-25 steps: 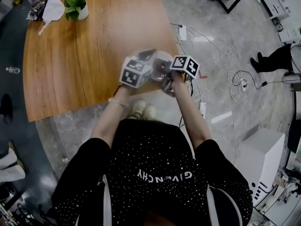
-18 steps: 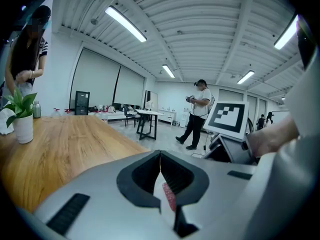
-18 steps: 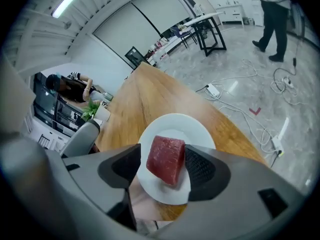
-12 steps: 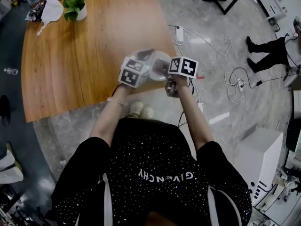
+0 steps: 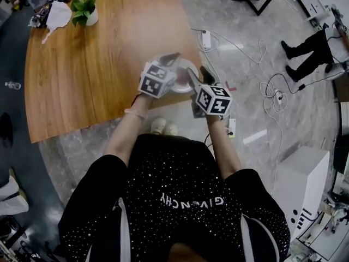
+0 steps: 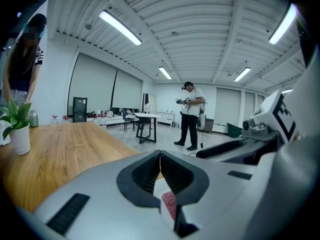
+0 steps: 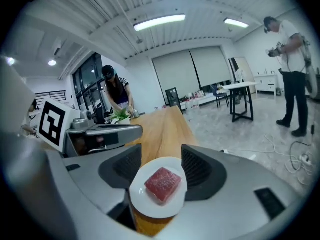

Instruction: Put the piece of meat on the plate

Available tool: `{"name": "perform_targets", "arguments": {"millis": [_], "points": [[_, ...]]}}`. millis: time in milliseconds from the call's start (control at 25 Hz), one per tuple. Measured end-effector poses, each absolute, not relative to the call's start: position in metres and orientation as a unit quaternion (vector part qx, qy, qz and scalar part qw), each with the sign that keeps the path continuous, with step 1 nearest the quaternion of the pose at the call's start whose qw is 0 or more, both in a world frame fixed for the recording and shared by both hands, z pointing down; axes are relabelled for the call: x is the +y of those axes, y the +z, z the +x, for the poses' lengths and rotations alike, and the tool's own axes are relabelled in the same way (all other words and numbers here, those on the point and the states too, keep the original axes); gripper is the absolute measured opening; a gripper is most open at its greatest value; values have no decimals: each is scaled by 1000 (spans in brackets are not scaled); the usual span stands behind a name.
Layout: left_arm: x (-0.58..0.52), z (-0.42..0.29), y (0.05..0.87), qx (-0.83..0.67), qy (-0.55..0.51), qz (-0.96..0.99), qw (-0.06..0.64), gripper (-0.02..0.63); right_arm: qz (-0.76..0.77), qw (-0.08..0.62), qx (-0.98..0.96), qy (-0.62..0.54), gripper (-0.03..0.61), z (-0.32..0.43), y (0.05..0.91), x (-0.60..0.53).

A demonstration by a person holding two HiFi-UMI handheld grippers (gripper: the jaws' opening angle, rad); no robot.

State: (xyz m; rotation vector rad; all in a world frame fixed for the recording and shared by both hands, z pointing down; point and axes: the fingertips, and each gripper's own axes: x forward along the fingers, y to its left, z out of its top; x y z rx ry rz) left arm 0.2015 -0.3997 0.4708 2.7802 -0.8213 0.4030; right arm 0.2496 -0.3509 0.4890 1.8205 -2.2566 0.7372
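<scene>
Red piece of meat (image 7: 163, 184) lies flat in middle of white plate (image 7: 145, 201), sole thing on it; plate at edge of wooden table (image 7: 162, 126); right gripper (image 7: 161, 160) jaws, just opening, stand wide either side of plate, not gripping; left gripper (image 6: 160, 156) jaws pressed together, empty, beside plate.

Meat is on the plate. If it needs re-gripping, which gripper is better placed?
Right, probably. The right gripper has just been opening its jaws; they stand wide, framing the piece of meat on the plate without touching it. The left gripper has its jaws together, so it would need opening first.
</scene>
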Motion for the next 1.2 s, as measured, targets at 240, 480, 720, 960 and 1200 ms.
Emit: {"name": "perform_targets", "arguments": {"millis": [240,480,720,960,1200], "points": [[-412,212,446,-267,116,953,79,11,603,38,-776,179,229,235,450,-340],[-427,214,432,-265,107,957,60,12,602,45,-784,149,219,230,436,-331],[-429,211,430,-265,103,956,66,12,639,54,-750,162,12,254,445,-324],[-422,214,435,-261,113,957,64,11,635,67,-753,159,12,256,449,-320],[-421,214,441,-258,119,957,64,11,639,68,-749,159,11,259,451,-321]]}}
